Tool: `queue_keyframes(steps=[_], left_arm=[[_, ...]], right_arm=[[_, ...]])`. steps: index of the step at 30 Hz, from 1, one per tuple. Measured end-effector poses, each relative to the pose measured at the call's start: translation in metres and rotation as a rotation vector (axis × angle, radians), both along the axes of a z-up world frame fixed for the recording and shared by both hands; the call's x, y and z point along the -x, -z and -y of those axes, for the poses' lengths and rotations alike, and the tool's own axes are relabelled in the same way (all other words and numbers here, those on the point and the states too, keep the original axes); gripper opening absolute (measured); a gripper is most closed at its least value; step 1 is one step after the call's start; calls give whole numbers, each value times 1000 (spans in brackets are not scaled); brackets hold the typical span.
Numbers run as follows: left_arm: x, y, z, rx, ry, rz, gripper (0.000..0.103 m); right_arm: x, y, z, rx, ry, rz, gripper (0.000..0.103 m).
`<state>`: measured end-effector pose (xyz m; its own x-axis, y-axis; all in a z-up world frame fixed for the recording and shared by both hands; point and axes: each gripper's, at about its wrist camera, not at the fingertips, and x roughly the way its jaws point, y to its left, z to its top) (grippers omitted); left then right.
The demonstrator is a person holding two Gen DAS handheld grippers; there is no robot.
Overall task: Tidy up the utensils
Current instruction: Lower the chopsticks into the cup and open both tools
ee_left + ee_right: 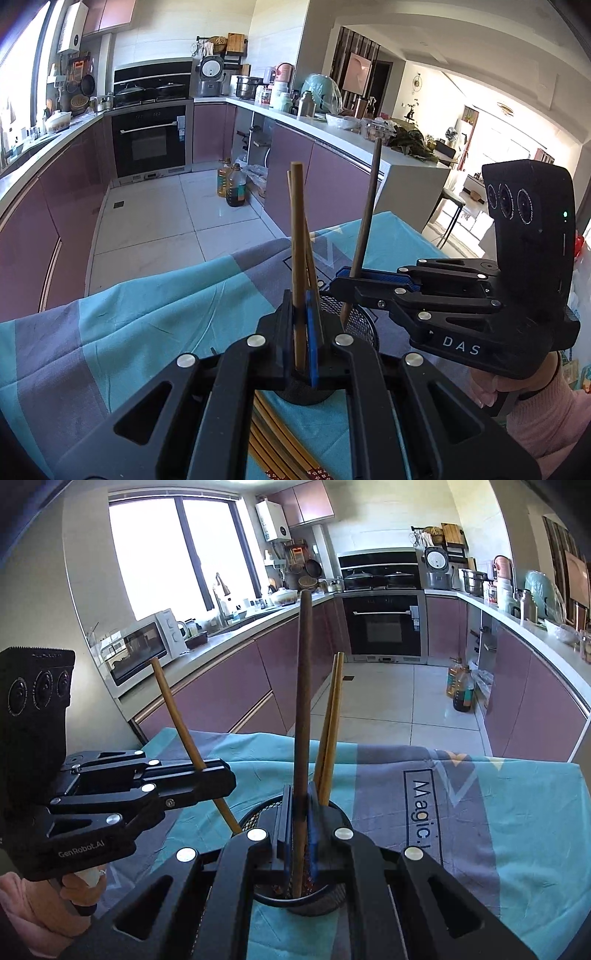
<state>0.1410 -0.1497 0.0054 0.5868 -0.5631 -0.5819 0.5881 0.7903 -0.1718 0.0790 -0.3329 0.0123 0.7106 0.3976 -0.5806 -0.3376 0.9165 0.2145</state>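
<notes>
Left wrist view. Left gripper (304, 332) clamped shut on a light bamboo chopstick (296, 236), held near upright with its lower end dipping toward the black mesh utensil cup (356, 314) just beyond the jaws. A 2nd light stick (309, 240) leans close behind the held one; whether it is in the jaws or already in the cup I cannot tell. Upright hold judged deliberate: tip-first entry into a narrow opening. More chopsticks (273, 443) lie flat on the teal and grey tablecloth (147, 317) near the camera, below the gripper, apparently the unsorted supply. Right gripper (356, 280) comes in from the right, jaws closed on a dark brown chopstick (367, 218), its lower end at the cup's rim.

Right wrist view. Right gripper (301, 812) pinches the dark brown chopstick (302, 709) tight, no gap visible between pads and stick. Stick stands near vertical, and its lower end sits inside the cup (266, 816) directly below the jaws. 2 light chopsticks (330, 723) already stand in the cup, leaning to the far right. Left gripper (218, 775) enters from the left, closed on its light chopstick (177, 712), tilted, tip close to the cup's left rim.

Judgement: both sticks close to release; the left one needs straightening over the opening first.
</notes>
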Motion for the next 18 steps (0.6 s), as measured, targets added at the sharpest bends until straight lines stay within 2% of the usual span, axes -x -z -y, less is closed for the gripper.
queue_keyframes(steps=[11,18], left_arm=[[-14,11,-3,11,-20,-31,8],[-6,9,-19,22,-52,-4,15]], right_arm=[[-10,6,-2,5,35,-23,9],[-7,7,-1,1,41,-15,9]])
